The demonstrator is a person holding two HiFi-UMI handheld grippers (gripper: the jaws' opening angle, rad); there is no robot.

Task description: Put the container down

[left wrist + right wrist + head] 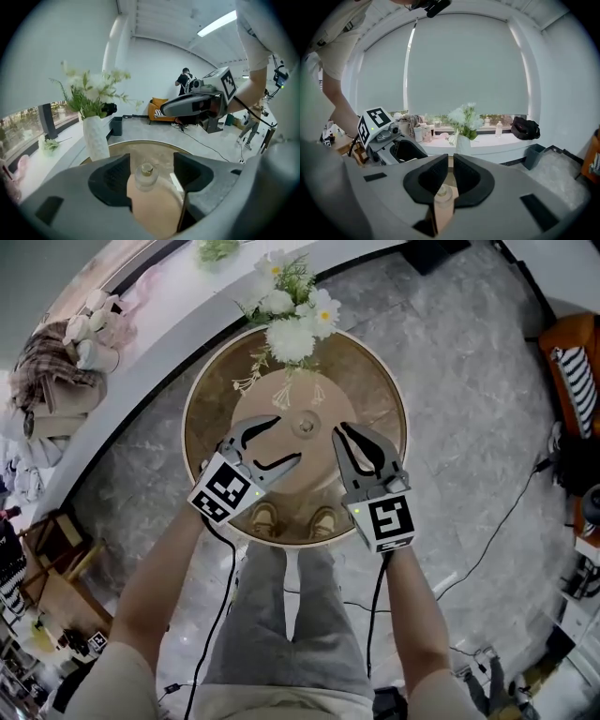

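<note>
The container (292, 407) looks already set down, standing upright mid-worktop (375, 399), so I judge only the withdrawal is left. My left tool (289, 438) is spread above it and my right tool (341, 431) is nearly pressed together, neither pinching anything. Both tools hide the container's base, so I cannot confirm it rests flat.

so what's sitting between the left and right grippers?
Head view: the small clear capped glass container, standing on the round brown glass-topped table, lower than the left gripper and right gripper; neither holds it.
</note>
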